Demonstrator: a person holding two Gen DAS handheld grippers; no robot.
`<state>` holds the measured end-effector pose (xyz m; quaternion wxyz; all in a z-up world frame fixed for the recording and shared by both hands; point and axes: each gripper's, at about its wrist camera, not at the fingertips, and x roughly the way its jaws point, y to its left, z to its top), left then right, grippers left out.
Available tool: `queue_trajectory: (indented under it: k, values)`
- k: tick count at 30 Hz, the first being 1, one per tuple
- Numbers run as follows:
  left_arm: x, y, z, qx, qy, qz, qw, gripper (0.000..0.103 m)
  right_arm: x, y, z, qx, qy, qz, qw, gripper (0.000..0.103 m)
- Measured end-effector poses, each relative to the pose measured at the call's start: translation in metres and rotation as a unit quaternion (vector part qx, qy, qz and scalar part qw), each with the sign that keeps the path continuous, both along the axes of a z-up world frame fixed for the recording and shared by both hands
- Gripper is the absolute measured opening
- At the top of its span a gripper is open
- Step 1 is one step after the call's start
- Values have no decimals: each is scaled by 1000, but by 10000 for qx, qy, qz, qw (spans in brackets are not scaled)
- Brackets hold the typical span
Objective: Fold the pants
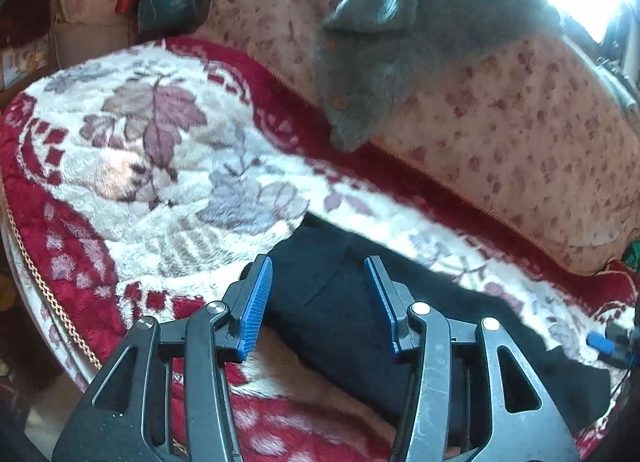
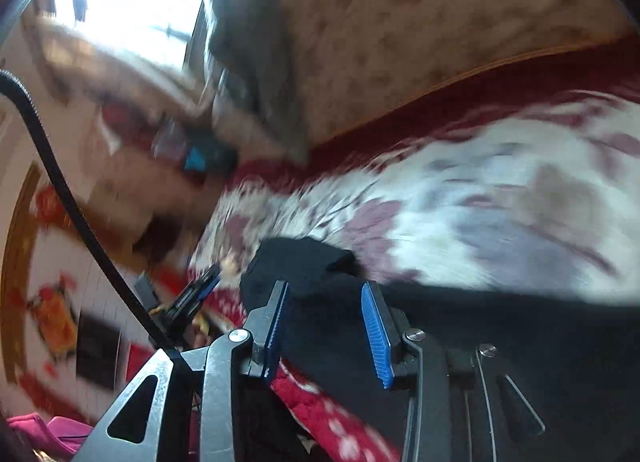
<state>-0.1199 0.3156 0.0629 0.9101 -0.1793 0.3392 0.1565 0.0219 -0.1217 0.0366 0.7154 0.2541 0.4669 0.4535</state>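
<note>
pants [image 1: 400, 326] being seen lying on the blanket [image 1: 168, 166], lower right of the left wrist frame | backrest [image 1: 520, 134] standing behind the blanket, upper right | garment [image 1: 384, 42] being draped over the backrest, upper centre | left gripper [image 1: 319, 282] being held over the pants' end

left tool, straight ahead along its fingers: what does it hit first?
Most likely the black folded pants lying on the red-and-white floral plush blanket. The open left tool has the dark cloth directly between its blue-padded fingers; contact is unclear, depth is uncertain.
</note>
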Motion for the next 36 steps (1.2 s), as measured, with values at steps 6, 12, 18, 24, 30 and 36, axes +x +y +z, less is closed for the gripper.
queue_trajectory:
  k: [6, 12, 18, 24, 30, 36]
  values:
    - [-10, 29, -25, -789, 240, 224, 9963, 47, 44, 69, -29, -431, 786, 766, 9930, 36]
    - [-24, 31, -38, -1773, 0, 90, 9841, 63, 56, 86, -55, -433, 1277, 1154, 9841, 37]
    - [-4, 21, -50, -1821, 234, 16, 9830, 63, 62, 108, -64, -252, 1417, 1213, 9821, 39]
    - [18, 24, -66, -2055, 320, 111, 9781, 63, 66, 118, -71, 16, 1541, 1195, 9808, 39]
    - [28, 25, -60, -1941, 289, 135, 9805, 23, 67, 128, -61, 134, 1168, 1136, 9865, 35]
    - [-2, 24, -30, -1353, -254, 341, 9899, 20, 68, 147, -33, 305, 762, 1508, 9851, 35]
